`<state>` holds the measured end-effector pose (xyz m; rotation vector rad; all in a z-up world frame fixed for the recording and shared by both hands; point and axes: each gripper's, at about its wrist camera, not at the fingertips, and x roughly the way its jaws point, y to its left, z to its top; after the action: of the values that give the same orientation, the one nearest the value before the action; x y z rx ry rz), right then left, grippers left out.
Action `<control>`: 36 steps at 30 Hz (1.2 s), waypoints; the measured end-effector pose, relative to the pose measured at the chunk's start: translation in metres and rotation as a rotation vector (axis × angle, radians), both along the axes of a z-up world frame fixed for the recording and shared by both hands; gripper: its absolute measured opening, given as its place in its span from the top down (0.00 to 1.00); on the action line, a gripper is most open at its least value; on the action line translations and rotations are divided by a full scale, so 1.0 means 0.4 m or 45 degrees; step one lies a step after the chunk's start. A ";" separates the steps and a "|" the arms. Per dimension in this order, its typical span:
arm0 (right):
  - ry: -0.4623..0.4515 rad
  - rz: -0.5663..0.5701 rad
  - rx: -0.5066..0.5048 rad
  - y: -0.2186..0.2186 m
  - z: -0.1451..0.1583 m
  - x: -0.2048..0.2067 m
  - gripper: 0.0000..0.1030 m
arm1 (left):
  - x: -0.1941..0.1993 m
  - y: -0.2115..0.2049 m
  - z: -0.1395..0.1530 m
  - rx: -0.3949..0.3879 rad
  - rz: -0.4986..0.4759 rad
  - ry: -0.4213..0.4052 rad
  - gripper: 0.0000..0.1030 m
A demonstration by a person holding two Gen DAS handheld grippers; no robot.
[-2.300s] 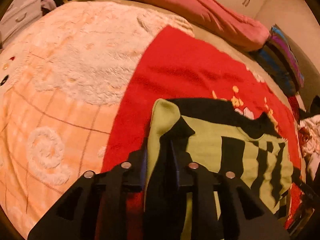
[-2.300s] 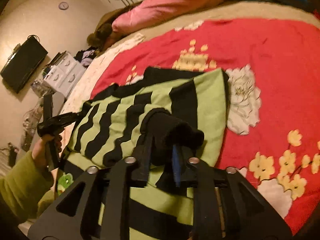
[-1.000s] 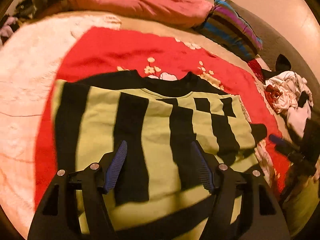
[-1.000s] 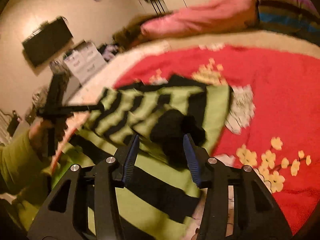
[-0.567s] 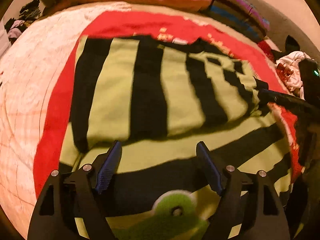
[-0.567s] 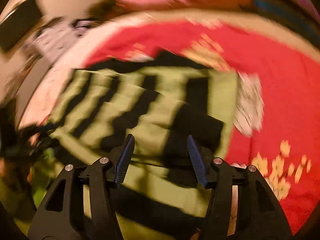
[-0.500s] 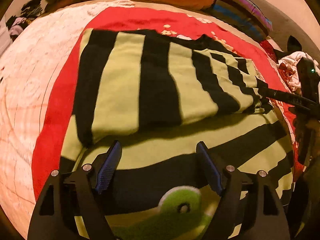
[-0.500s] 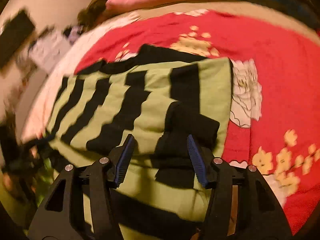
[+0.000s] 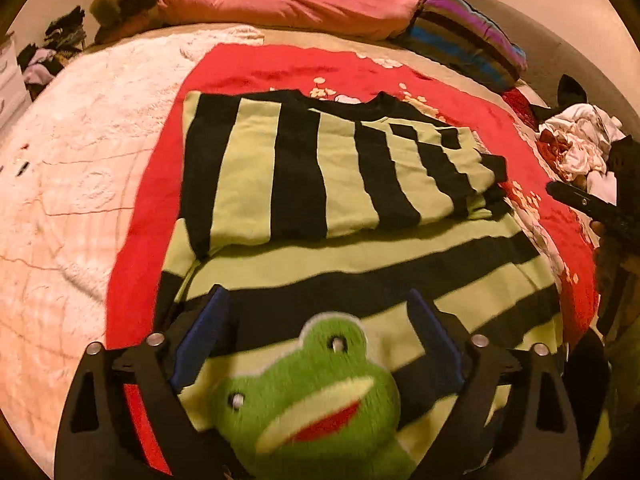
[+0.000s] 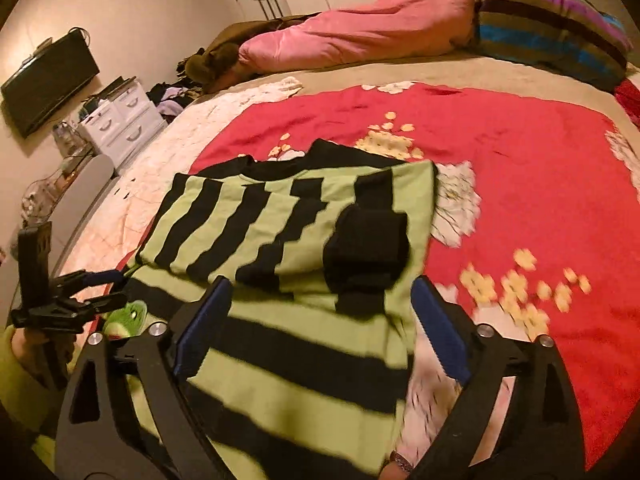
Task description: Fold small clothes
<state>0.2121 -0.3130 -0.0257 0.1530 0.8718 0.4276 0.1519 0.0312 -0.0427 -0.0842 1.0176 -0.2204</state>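
A green and black striped sweater (image 9: pixel 320 184) lies on a red flowered blanket (image 9: pixel 280 68) on the bed. Both sleeves are folded across its chest, with a black cuff (image 10: pixel 366 250) on top. A green frog patch (image 9: pixel 316 396) is on the near front. My left gripper (image 9: pixel 316 316) is open and empty, over the sweater's near left part by the frog. My right gripper (image 10: pixel 320 300) is open and empty, over the near right edge of the sweater (image 10: pixel 280 240). The left gripper also shows in the right wrist view (image 10: pixel 102 288).
A cream textured blanket (image 9: pixel 80 168) covers the bed's left side. A pink duvet (image 9: pixel 288 4) and a striped pillow (image 9: pixel 468 36) lie at the head. A pile of clothes (image 9: pixel 576 144) is at the right. White drawers (image 10: pixel 120 124) and a wall screen (image 10: pixel 48 80) stand beyond the bed.
Both grippers let go of the sleeves, which now lie folded on the chest. Both grippers opened and pulled back toward the sweater's near end.
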 end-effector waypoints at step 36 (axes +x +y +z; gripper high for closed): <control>0.338 0.031 -0.188 0.002 -0.078 -0.405 0.10 | -0.329 0.120 -0.094 -0.107 0.171 0.333 0.05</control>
<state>0.0502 -0.3123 -0.0567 0.0636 1.1640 0.3690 0.0201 0.0793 -0.0803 -0.2621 1.2576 -0.1310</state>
